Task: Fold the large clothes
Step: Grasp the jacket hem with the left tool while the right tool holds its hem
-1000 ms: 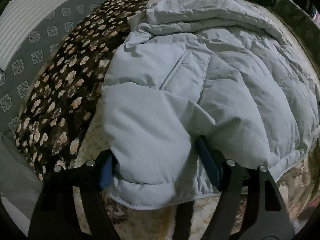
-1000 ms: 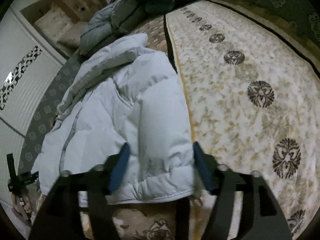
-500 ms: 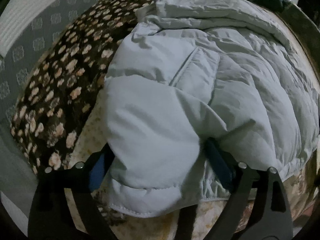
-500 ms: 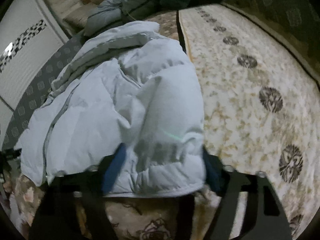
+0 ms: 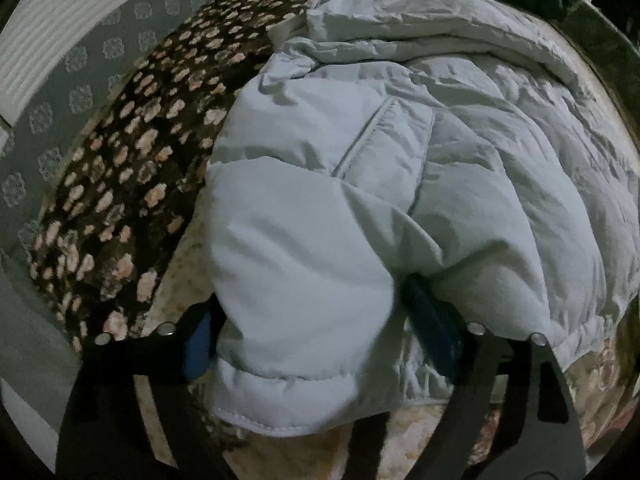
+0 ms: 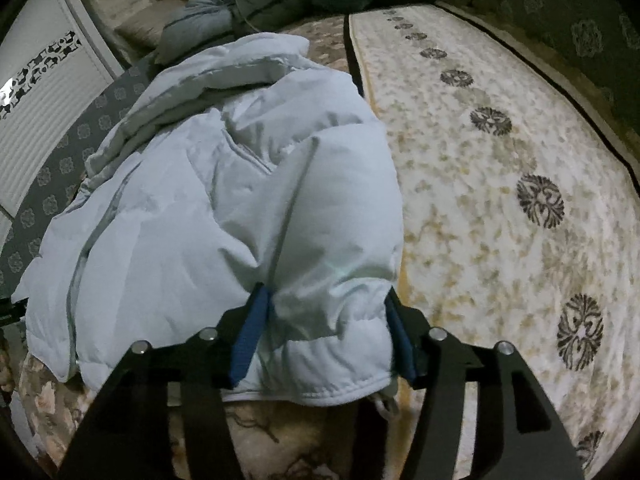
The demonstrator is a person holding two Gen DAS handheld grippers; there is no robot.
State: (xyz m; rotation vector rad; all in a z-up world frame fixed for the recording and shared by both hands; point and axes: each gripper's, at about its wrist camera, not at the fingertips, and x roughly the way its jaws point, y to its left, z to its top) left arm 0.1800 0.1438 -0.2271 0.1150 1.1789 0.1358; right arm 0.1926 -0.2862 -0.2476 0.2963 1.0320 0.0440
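A pale blue puffer jacket [image 5: 400, 160] lies spread across a bed, over a cream patterned blanket [image 6: 500, 168] on one side and a dark flowered blanket [image 5: 132, 168] on the other. It sits in much the same place as a second ago, though the near hem now bulges thicker toward both cameras and the folds over its middle have bunched higher. A grey-blue bundle of bedding [image 6: 240, 4] lies at the far end of the bed, touching the jacket's far edge, as before.

The left gripper [image 5: 312, 320] has a thick padded corner of the jacket between its blue pads, and both pads press into the cloth; its jaws opened wider and have just been closing again on that fold. The right gripper [image 6: 324, 320] straddles the other padded corner at the hem, its left pad [image 6: 248, 332] dug into a crease and the other pad against the bulge, so it is clamped on the jacket; its jaws narrowed and have just been opening a little, with the cloth between them throughout. No box, basket or other container shows in either view.
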